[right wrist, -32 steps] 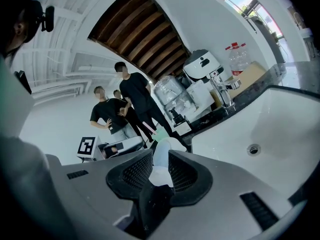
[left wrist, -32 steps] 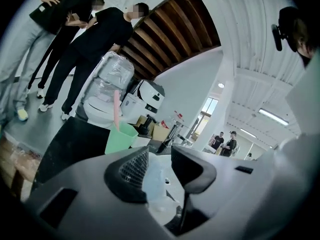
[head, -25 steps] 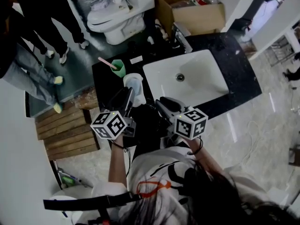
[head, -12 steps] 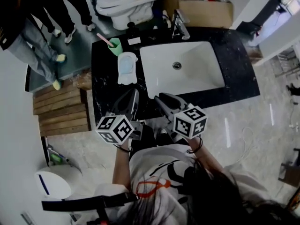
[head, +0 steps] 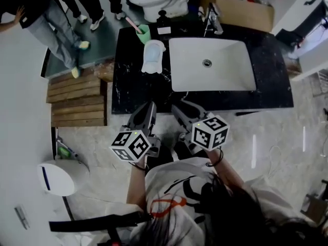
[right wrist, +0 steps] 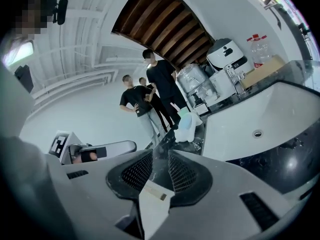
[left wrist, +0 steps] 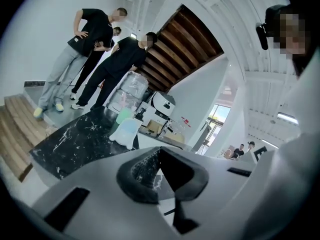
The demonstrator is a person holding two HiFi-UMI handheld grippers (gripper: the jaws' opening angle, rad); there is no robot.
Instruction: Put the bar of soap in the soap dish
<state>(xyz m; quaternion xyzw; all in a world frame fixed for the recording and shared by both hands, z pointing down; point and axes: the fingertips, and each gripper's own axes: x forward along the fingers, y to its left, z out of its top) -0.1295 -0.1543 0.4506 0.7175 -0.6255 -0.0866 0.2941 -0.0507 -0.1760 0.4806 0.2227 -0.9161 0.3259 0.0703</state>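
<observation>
— Nearest first?
— Left gripper [left wrist: 157, 151]: pressed shut, empty. Right gripper [right wrist: 160, 159]: parted by a slit, gripping nothing.
— And beyond, on the black counter [head: 132, 88]?
— Pale blue bar of soap [head: 152, 60] lying in the white soap dish [head: 160, 45], just left of the sink [head: 228, 78].

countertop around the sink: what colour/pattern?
Black with thin white marble veining. The countertop shows best in the head view.

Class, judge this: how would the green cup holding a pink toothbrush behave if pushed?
The small green cup stands upright and looks light, so a high push would probably tip it. The pink toothbrush leans out over its rim, likely pulling it that way.
</observation>
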